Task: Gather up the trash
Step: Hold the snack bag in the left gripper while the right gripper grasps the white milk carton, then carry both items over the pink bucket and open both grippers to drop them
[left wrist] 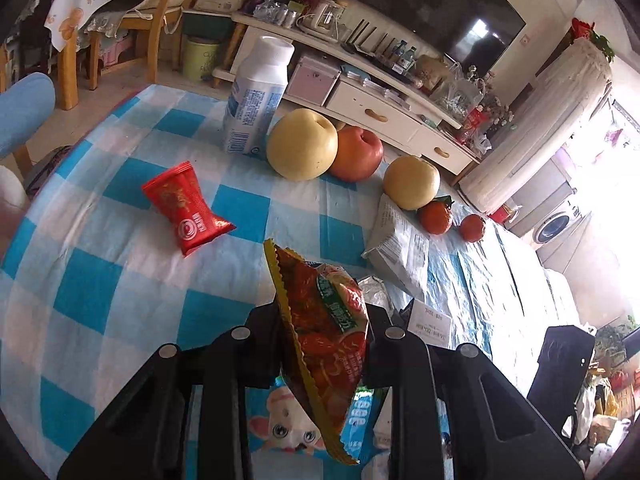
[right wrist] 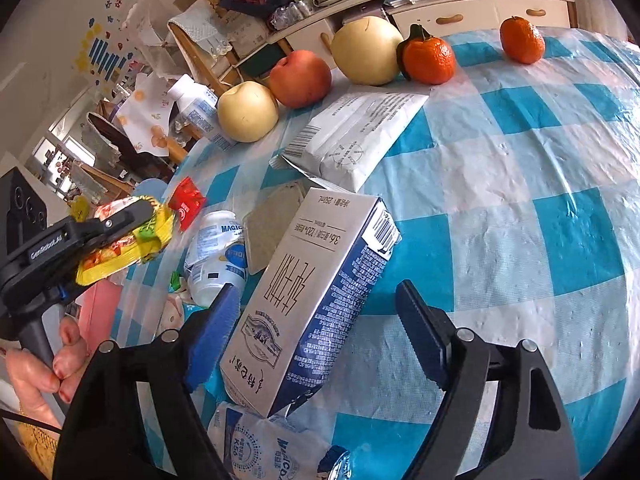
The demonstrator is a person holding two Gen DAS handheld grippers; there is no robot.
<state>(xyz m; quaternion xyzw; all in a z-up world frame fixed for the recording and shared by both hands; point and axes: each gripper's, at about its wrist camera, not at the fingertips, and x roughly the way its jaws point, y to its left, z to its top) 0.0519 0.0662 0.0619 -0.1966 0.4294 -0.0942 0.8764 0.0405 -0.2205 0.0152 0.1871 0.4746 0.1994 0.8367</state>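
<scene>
My left gripper is shut on a red and yellow snack wrapper, held above the checked table; it shows from the side in the right wrist view. A red packet lies on the cloth to its left. My right gripper is open around a blue and white milk carton, whose side rests against the left pad; the right pad is apart from it. A crushed white bottle, a flattened grey pouch and a foil piece lie beyond.
Two pears, an apple and two tangerines line the table's far edge. An upright white bottle stands by them. A white plastic bag lies under the carton. A TV cabinet stands behind.
</scene>
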